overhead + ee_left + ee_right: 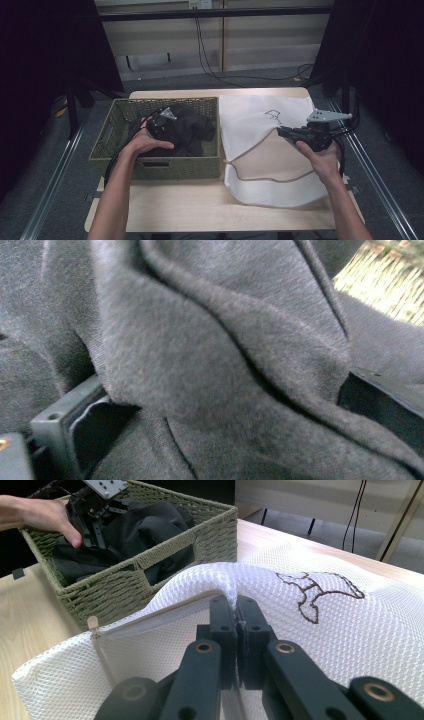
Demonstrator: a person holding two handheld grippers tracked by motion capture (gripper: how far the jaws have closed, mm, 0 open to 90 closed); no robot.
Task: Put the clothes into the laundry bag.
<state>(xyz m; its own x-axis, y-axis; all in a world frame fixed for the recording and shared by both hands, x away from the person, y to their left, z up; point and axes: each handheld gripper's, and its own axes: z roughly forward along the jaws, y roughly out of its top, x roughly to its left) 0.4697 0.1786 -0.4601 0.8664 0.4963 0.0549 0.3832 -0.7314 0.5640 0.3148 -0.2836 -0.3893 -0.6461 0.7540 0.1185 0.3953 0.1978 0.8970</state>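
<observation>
At the near right, the right gripper [235, 625] has its jaws pressed together on a pinch of the white mesh bag [260, 125], lifting its upper layer so the mouth gapes toward the basket. Farther left, the left gripper [159, 125] is down in the green woven basket [150, 167], buried in the dark garment [210, 355]; whether its jaws grip the cloth, I cannot tell.

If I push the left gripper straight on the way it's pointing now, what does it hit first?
The dark garment in the woven basket. In its own view the left gripper is already right up against the folds, probably touching; beneath them likely more cloth, then the basket floor.
</observation>
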